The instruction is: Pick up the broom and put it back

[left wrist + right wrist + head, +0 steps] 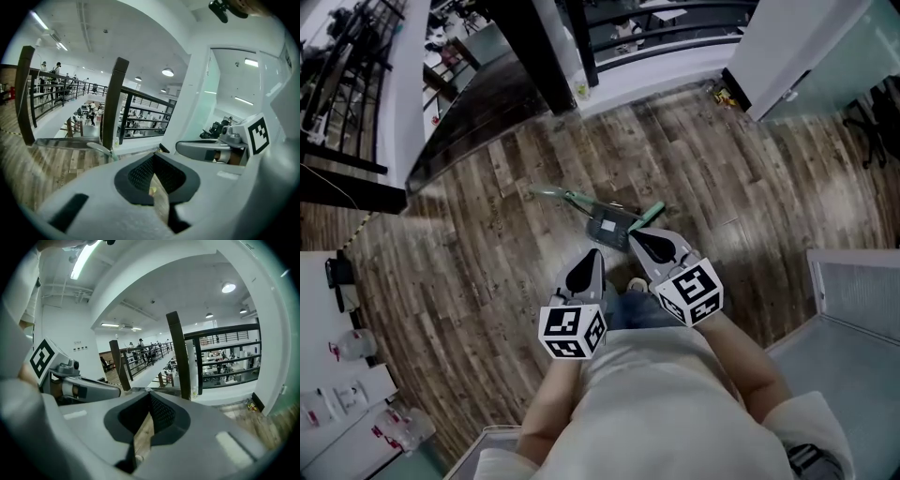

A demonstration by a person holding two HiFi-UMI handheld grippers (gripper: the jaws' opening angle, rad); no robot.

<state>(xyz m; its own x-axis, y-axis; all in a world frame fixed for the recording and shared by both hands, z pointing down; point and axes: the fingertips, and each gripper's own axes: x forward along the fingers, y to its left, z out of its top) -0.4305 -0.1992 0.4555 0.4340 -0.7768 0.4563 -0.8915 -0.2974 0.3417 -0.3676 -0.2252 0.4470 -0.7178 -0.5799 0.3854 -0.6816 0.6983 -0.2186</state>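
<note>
Barely started: yet to grasp the broom, flat on the floor just ahead, then lift and return it. Hovering near with left tongs and right tongs closed (both empty).

Broom lying flat on wood-plank floor, nothing holding or touching it. Slim pale green handle running from upper left down to right in head view, lying at a slant across planks. Handle joining dark grey rectangular head, which is lying at end nearer person. Short green piece showing just right of head; unclear whether part of broom. In left gripper view, pale green handle end showing low over floor, rest hiding behind gripper body.
</note>
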